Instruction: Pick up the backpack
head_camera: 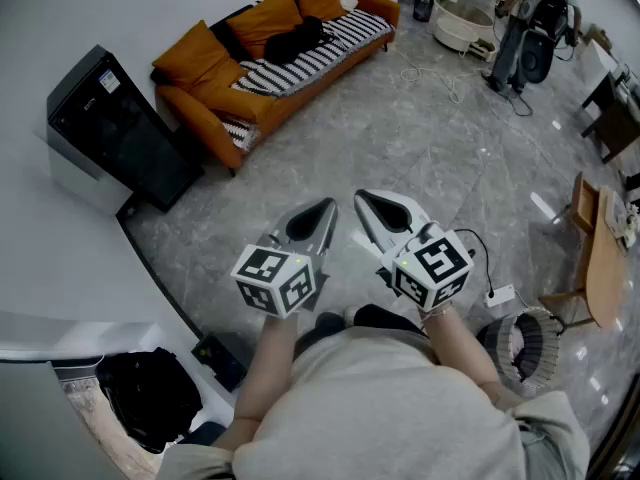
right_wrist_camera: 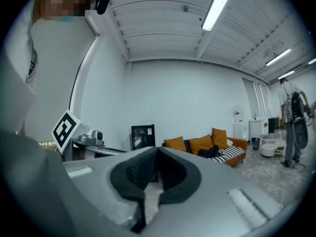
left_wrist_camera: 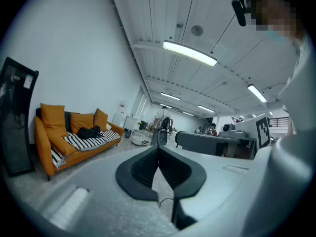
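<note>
The backpack (head_camera: 296,40) is a black bag lying on the striped seat of an orange sofa (head_camera: 215,103) across the room, far from both grippers. In the left gripper view the backpack (left_wrist_camera: 89,132) sits on the sofa at the left; in the right gripper view the backpack (right_wrist_camera: 210,152) lies on the sofa right of centre. My left gripper (head_camera: 327,208) and right gripper (head_camera: 363,201) are held side by side in front of the person's chest, over the grey floor. The left gripper (left_wrist_camera: 158,147) and the right gripper (right_wrist_camera: 158,150) both have jaws closed together with nothing between them.
A black cabinet (head_camera: 115,128) stands against the wall at the left. A wire basket (head_camera: 527,344), a power strip (head_camera: 500,295) with its cord, and wooden furniture (head_camera: 603,260) are at the right. A dark bag (head_camera: 150,393) lies at lower left. A round tub (head_camera: 462,24) sits far back.
</note>
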Demonstrator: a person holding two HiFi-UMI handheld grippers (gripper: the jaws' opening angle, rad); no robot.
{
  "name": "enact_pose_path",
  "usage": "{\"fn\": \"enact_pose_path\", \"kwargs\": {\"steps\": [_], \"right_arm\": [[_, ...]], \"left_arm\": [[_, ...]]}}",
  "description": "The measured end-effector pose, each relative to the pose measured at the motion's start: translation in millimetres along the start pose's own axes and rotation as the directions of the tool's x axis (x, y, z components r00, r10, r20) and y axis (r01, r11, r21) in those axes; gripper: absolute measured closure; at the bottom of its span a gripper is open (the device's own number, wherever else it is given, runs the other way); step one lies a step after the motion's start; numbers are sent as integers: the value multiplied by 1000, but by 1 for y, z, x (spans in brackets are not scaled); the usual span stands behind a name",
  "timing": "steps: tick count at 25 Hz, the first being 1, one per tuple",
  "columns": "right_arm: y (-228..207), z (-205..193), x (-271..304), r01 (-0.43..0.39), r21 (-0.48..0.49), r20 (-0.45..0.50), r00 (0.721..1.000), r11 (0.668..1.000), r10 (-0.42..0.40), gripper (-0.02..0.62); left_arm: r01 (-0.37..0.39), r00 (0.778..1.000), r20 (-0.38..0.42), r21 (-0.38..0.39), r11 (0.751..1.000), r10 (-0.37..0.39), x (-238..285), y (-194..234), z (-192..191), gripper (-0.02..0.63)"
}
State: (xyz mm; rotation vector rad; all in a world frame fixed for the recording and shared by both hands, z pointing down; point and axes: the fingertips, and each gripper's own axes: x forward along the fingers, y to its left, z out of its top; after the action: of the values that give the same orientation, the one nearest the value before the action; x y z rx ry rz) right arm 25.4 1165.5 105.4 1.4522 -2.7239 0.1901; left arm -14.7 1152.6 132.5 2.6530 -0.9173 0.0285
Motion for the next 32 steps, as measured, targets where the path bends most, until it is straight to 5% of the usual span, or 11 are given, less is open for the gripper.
{"fn": "enact_pose_path", "kwargs": {"steps": [5,12,21,32], "right_arm": [[-4,-2,8,0,33,13,1000,999,-1,592],[5,-3,15,-23,2,6,1000,1000,23,592],[18,-2,29,-27,82,81,997,996,21,592],[11,-21,71,-3,104,7,1000,995,3,592]], "left_arm": [[-31,995,94,-10,999,32,-2,4,15,598],[-45,996,81,-25,999,47,-6,15,10,598],[-40,999,34,-28,999,41,-22,38,-4,598],[-41,999,-2,-56,998,41,-18,83,-9,598]]}}
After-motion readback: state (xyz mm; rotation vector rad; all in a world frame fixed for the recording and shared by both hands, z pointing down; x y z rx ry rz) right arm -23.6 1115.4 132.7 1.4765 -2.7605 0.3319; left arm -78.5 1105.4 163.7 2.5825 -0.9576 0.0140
